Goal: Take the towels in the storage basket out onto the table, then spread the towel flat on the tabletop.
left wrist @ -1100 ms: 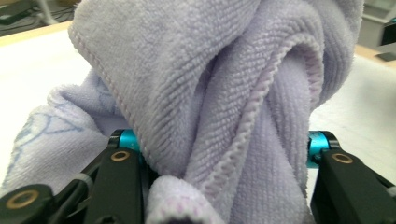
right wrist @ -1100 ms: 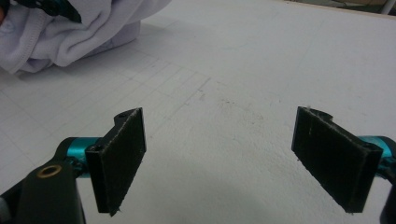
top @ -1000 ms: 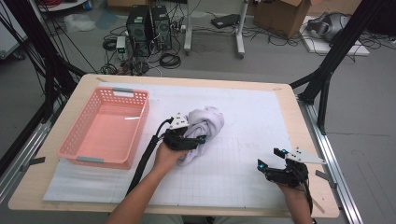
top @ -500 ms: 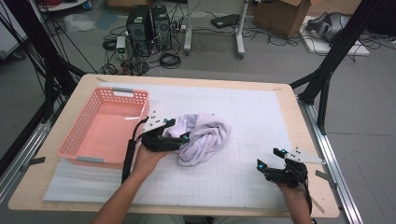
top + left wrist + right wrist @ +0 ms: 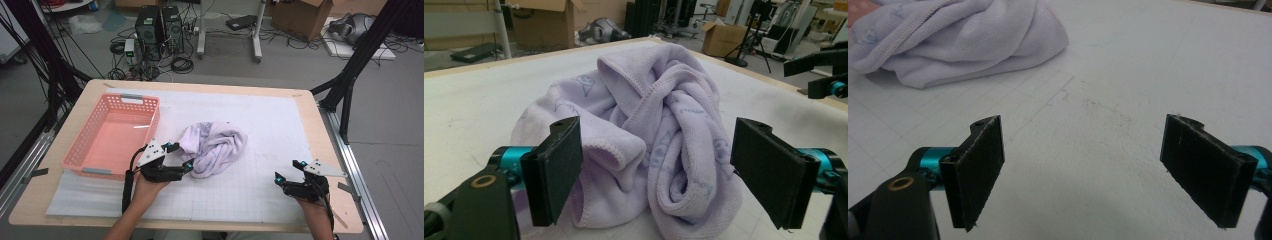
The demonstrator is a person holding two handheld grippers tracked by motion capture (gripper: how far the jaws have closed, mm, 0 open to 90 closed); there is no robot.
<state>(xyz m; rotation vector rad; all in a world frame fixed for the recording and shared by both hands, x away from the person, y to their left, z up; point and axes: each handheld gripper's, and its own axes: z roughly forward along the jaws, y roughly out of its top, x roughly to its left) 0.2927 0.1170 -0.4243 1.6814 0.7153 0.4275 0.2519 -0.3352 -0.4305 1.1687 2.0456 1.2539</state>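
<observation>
The crumpled lilac terry towel (image 5: 214, 148) lies mid-desk beside the pink plastic basket (image 5: 113, 137). Both tools, left (image 5: 180, 156) and right (image 5: 287, 171), are held apart and empty. A grasp is probably being lined up; closing on a fold is required next.

Between our left gripper's (image 5: 658, 175) wide-spread black jaws we see a crumpled lavender towel (image 5: 644, 130) with faint blue prints, heaped on the white table mat (image 5: 479, 100).

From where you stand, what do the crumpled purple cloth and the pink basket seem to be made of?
The cloth looks like soft terry or microfibre: fuzzy matte pile, stitched hems, faint blue prints. The basket looks like moulded plastic: rigid perforated walls with a slight sheen. Neither is certain from looks alone.
</observation>
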